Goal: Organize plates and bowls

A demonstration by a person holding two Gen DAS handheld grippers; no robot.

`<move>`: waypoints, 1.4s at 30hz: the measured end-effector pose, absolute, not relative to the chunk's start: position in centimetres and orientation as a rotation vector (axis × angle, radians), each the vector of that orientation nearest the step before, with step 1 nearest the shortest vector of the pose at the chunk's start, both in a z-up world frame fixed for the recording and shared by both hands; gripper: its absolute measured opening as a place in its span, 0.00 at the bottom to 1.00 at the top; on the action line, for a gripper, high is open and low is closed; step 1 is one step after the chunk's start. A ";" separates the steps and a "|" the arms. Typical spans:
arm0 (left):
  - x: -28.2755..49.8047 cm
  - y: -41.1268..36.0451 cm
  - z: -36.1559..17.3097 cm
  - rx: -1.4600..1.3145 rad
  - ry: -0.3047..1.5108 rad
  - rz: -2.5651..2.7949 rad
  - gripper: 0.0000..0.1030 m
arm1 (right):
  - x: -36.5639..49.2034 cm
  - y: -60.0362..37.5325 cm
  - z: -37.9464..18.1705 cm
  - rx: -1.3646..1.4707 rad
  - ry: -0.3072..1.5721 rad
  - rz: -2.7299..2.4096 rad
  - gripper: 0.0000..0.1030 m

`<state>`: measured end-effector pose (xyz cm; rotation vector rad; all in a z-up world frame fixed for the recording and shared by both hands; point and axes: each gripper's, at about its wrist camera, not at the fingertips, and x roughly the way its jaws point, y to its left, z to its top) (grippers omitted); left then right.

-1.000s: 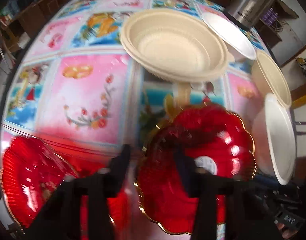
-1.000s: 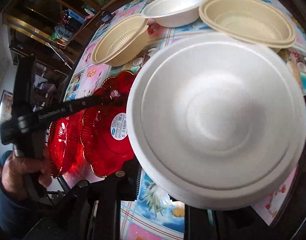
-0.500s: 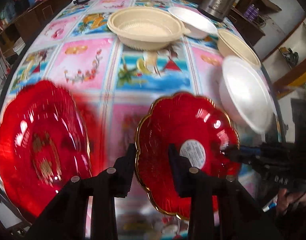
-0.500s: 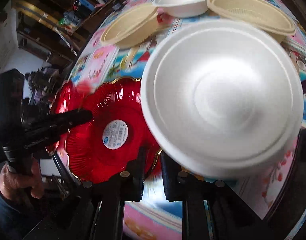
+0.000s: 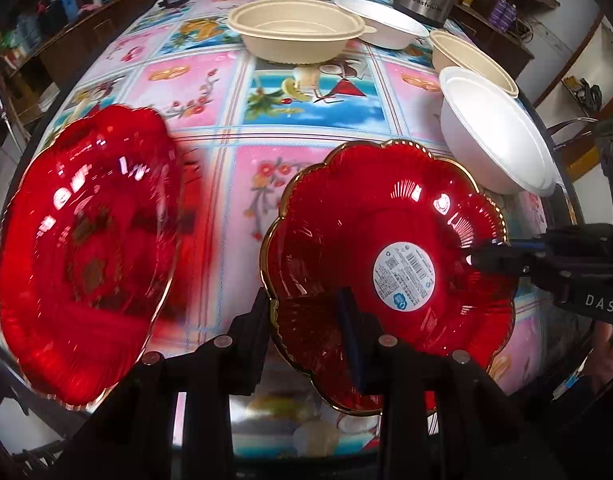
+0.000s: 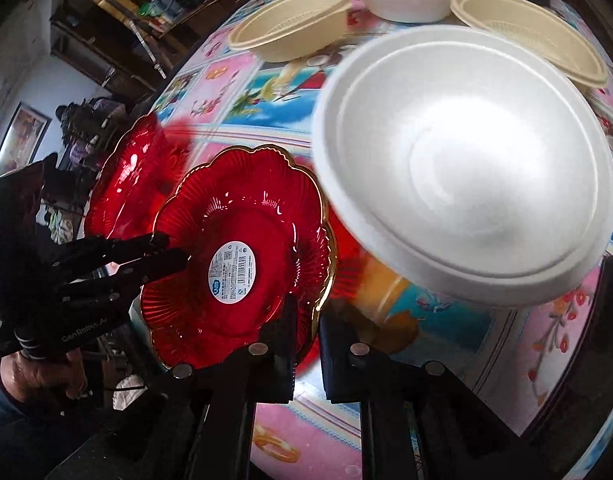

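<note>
Both grippers lifted the stickered red plate [image 5: 390, 264] higher; left gripper [image 5: 306, 320] and right gripper [image 6: 306, 320] each pinch its rim, second red plate [image 5: 86, 248] left of the left one.

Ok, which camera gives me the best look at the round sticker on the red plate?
The left wrist view: the sticker sits large, sharp and unblocked on the red plate, though its print is too small to read. The right wrist view also shows it whole, but smaller and more slanted.
</note>
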<state>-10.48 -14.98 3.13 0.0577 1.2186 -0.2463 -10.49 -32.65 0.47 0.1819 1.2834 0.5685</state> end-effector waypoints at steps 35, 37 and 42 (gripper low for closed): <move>-14.5 -7.4 10.9 -0.098 1.053 -0.077 0.31 | -10.1 -25.7 7.1 0.082 1.186 0.783 0.11; -14.5 -6.6 11.1 -0.106 1.047 -0.060 0.31 | -9.8 -24.9 7.4 0.078 1.185 0.798 0.11; -14.5 -4.0 11.4 -0.146 1.039 -0.015 0.31 | -8.9 -22.3 8.1 0.057 1.178 0.840 0.11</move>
